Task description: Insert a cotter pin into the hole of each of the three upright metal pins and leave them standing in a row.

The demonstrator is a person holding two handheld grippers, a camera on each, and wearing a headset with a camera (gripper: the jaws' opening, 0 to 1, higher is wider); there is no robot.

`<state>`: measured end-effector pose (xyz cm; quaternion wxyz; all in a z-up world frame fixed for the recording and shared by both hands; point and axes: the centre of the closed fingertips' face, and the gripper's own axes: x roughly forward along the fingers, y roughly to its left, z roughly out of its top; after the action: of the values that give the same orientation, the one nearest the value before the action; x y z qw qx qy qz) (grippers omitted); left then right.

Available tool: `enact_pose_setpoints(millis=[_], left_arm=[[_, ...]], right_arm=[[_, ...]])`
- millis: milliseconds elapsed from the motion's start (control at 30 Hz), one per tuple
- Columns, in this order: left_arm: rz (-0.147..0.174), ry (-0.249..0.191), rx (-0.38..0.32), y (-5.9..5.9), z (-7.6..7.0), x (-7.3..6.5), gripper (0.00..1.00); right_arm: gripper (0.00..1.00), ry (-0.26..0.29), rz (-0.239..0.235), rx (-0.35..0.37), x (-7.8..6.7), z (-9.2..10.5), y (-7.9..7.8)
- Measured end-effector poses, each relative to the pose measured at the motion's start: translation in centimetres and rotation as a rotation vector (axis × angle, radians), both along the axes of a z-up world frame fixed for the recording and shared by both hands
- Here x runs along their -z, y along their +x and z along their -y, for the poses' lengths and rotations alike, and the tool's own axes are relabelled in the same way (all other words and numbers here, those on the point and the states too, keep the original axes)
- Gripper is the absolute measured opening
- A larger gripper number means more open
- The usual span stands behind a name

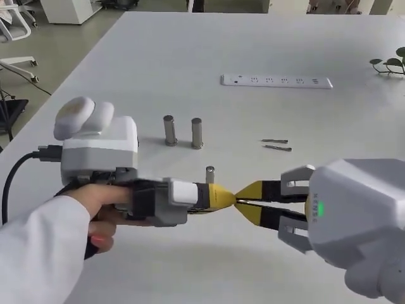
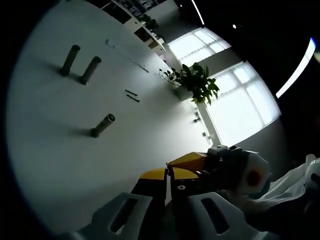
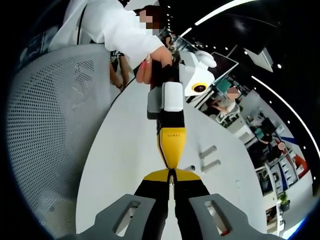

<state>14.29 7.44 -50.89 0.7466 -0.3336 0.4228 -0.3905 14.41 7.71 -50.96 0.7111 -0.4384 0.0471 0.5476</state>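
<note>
White workbench is seen beneath the left gripper and right gripper, brought tip to tip, both clenched; whether anything is pinched cannot be told. Just behind, the nearest metal pin is stood upright, two further metal pins beyond it, and two cotter pins are laid to the right.
</note>
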Motion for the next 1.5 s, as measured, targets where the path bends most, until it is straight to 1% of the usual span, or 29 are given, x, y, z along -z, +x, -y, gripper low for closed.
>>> enact_pose_setpoints(millis=[100, 233, 333, 433, 567, 633, 667, 700, 767, 800, 833, 900, 967, 1000, 1033, 1067, 1100, 1133, 1167, 1200, 1233, 1267, 1300, 1333, 1367, 1400, 1433, 1467, 1500], left_arm=[[0.004, 0.001, 0.002, 0.0, 0.0, 0.0, 0.00], [0.000, -0.006, 0.017, -0.2, 0.1, -0.2, 0.00], [0.013, 0.003, 0.023, -0.3, 0.2, -0.1, 0.00], [0.021, 0.001, 0.027, -0.3, 0.2, -0.2, 0.00], [0.047, 0.020, 0.049, -0.5, 0.2, -0.1, 0.00], [0.071, 0.035, 0.063, -0.6, 0.2, -0.1, 0.00], [0.083, 0.040, 0.069, -0.7, 0.2, -0.2, 0.00], [0.096, 0.045, 0.076, -0.8, 0.2, -0.3, 0.00], [0.102, 0.049, 0.082, -0.8, 0.2, -0.3, 0.00], [0.119, 0.060, 0.090, -0.8, 0.1, -0.3, 0.00], [0.129, 0.066, 0.094, -0.8, 0.1, -0.3, 0.00], [0.180, 0.079, 0.127, -0.9, 0.1, -0.5, 0.00], [0.226, 0.098, 0.157, -1.1, 0.0, -0.8, 0.00], [0.263, 0.129, 0.162, -0.9, -0.2, -0.8, 0.00], [0.285, 0.144, 0.163, -0.7, -0.3, -0.8, 0.00], [0.287, 0.147, 0.166, -0.8, -0.3, -1.0, 0.00], [0.307, 0.147, 0.171, -0.8, -0.4, -1.2, 0.00], [0.334, 0.150, 0.178, -0.8, -0.4, -1.4, 0.00], [0.359, 0.151, 0.186, -0.8, -0.5, -1.7, 0.00], [0.365, 0.152, 0.191, -0.9, -0.5, -1.8, 0.00], [0.384, 0.156, 0.198, -0.9, -0.5, -2.0, 0.00], [0.397, 0.159, 0.207, -1.0, -0.5, -2.1, 0.00], [0.420, 0.164, 0.224, -1.2, -0.5, -2.2, 0.00], [0.431, 0.166, 0.232, -1.2, -0.5, -2.3, 0.00], [0.457, 0.177, 0.254, -1.4, -0.5, -2.3, 0.00], [0.480, 0.183, 0.269, -1.5, -0.5, -2.4, 0.00], [0.505, 0.194, 0.288, -1.7, -0.5, -2.5, 0.00], [0.521, 0.195, 0.299, -1.9, -0.5, -2.6, 0.00], [0.530, 0.199, 0.308, -2.0, -0.5, -2.7, 0.00]], right_arm=[[0.00, 0.009, -0.010, 0.004, 0.0, 0.0, 0.0], [0.00, 0.010, -0.025, 0.003, 0.1, -0.3, -0.2], [0.00, 0.011, -0.028, 0.005, 0.1, -0.3, -0.3], [0.04, 0.015, -0.030, 0.016, 0.2, -0.1, -0.1], [0.07, 0.025, -0.047, 0.030, 0.2, 0.1, 0.1], [0.09, 0.033, -0.060, 0.038, 0.1, 0.2, 0.2], [0.09, 0.041, -0.069, 0.041, 0.1, 0.2, 0.2], [0.10, 0.051, -0.090, 0.046, 0.1, 0.3, 0.1], [0.14, 0.057, -0.118, 0.054, 0.3, 0.5, 0.2], [0.16, 0.068, -0.141, 0.059, 0.3, 0.6, 0.1], [0.17, 0.099, -0.183, 0.071, 0.1, 0.6, -0.1], [0.19, 0.134, -0.240, 0.068, -0.2, 0.5, -0.3], [0.23, 0.148, -0.324, 0.080, -0.1, 0.9, -0.5], [0.25, 0.159, -0.378, 0.085, -0.1, 1.2, -0.6], [0.26, 0.175, -0.399, 0.086, -0.2, 1.3, -0.5], [0.27, 0.188, -0.448, 0.082, -0.2, 1.5, -0.7], [0.27, 0.196, -0.467, 0.091, -0.3, 1.8, -0.5], [0.28, 0.219, -0.486, 0.100, -0.5, 1.8, -0.3], [0.29, 0.250, -0.548, 0.103, -0.6, 1.9, -0.4], [0.30, 0.279, -0.603, 0.105, -0.7, 1.9, -0.6], [0.30, 0.313, -0.636, 0.106, -1.1, 1.9, -0.5], [0.31, 0.322, -0.650, 0.105, -1.2, 1.8, -0.5], [0.31, 0.338, -0.710, 0.089, -1.5, 1.7, -0.9], [0.30, 0.350, -0.743, 0.080, -1.7, 1.6, -1.1], [0.29, 0.364, -0.763, 0.038, -2.2, 1.4, -1.4], [0.27, 0.366, -0.783, 0.009, -2.4, 1.3, -1.7], [0.26, 0.363, -0.829, -0.011, -2.5, 1.2, -2.0], [0.25, 0.361, -0.851, -0.022, -2.6, 1.1, -2.2], [0.25, 0.354, -0.885, -0.049, -2.6, 1.2, -2.2]])
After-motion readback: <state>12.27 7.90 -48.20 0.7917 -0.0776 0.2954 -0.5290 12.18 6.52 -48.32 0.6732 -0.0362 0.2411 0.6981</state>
